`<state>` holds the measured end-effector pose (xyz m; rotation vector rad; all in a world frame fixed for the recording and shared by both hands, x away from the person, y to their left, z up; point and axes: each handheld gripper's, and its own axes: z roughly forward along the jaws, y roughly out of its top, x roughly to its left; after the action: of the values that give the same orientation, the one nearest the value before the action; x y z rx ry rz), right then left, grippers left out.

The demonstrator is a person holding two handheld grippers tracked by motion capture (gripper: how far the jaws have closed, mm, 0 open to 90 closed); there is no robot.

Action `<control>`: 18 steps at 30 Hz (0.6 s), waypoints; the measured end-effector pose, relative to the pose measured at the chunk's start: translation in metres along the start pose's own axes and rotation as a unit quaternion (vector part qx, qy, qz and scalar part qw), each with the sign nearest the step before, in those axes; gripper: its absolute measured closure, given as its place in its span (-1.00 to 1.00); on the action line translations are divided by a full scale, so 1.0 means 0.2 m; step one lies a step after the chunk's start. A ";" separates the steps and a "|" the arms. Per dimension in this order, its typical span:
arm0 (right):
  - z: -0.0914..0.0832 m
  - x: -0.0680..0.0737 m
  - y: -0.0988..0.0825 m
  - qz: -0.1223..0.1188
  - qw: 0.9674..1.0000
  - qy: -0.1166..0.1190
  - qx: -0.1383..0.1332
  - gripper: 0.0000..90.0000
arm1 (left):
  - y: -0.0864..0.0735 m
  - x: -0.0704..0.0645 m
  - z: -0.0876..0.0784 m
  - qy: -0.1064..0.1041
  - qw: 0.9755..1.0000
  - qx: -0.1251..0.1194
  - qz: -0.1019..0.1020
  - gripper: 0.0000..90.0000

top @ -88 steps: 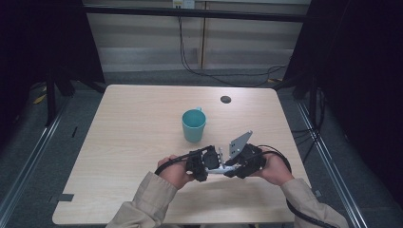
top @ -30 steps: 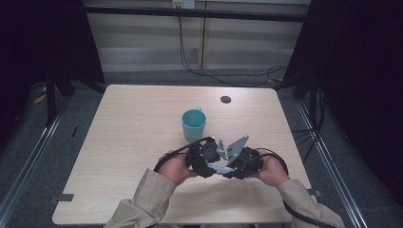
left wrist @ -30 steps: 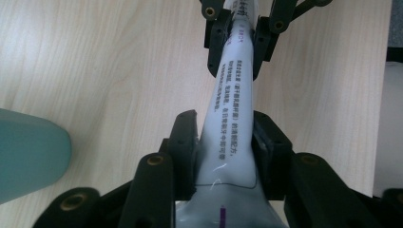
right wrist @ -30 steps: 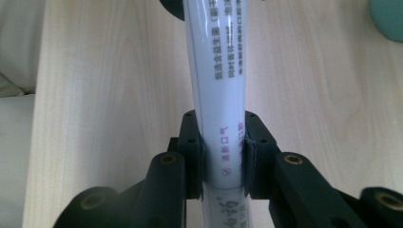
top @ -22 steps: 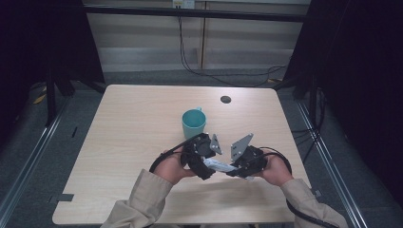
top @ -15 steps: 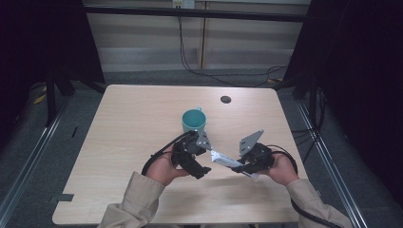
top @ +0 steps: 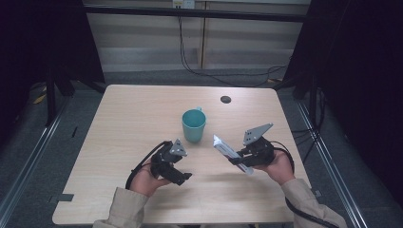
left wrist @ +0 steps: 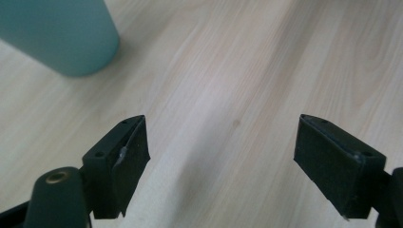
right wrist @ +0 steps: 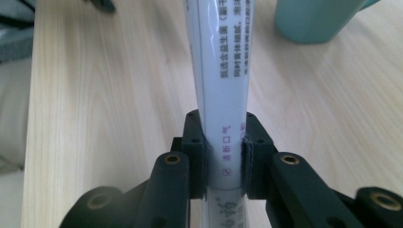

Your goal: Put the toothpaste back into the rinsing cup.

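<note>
With our right tool (top: 236,160) clamped on the toothpaste tube (top: 230,153) right of the teal cup (top: 194,124), and our left tool (top: 183,164) just opened empty, we should tip it in gently.

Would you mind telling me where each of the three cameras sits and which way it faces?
High view: fixed above the person's side, looking forward and down on the table; both forearms, the left gripper and the right gripper show.
Left gripper view: rides the left gripper, looking down between its open jaws, which have just been opening, at bare wood.
Right gripper view: rides the right gripper, looking along the white tube that its jaws clamp.
Shared: the teal cup appears in all three views.
</note>
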<state>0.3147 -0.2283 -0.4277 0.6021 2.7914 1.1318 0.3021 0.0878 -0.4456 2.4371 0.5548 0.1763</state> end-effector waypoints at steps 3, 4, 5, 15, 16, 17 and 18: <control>-0.01 -0.01 0.02 0.016 0.999 -0.012 -0.032 0.68 | -0.06 0.01 0.03 0.008 1.000 0.017 -0.014 -0.58; -0.01 -0.01 0.02 0.021 0.999 -0.015 -0.042 0.69 | -0.07 0.02 0.04 0.011 1.000 0.017 -0.019 -0.57; -0.01 -0.01 0.03 0.026 0.998 -0.017 -0.054 0.69 | -0.09 0.02 0.05 0.012 1.000 0.014 -0.024 -0.57; -0.01 -0.03 0.06 0.058 0.991 -0.039 -0.111 0.68 | -0.19 0.01 0.08 0.036 0.998 0.002 -0.051 -0.54; 0.00 -0.03 0.07 0.061 0.990 -0.042 -0.118 0.68 | -0.20 0.02 0.08 0.043 0.998 -0.001 -0.052 -0.54; 0.00 -0.03 0.07 0.063 0.990 -0.043 -0.120 0.68 | -0.21 0.02 0.08 0.045 0.997 -0.006 -0.055 -0.55; 0.01 -0.03 0.07 0.064 0.989 -0.044 -0.124 0.68 | -0.21 0.02 0.08 0.049 0.997 -0.007 -0.057 -0.56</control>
<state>0.3256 -0.2205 -0.4194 0.7900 2.5158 1.4122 0.2956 0.1108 -0.4847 2.3851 0.7306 0.2514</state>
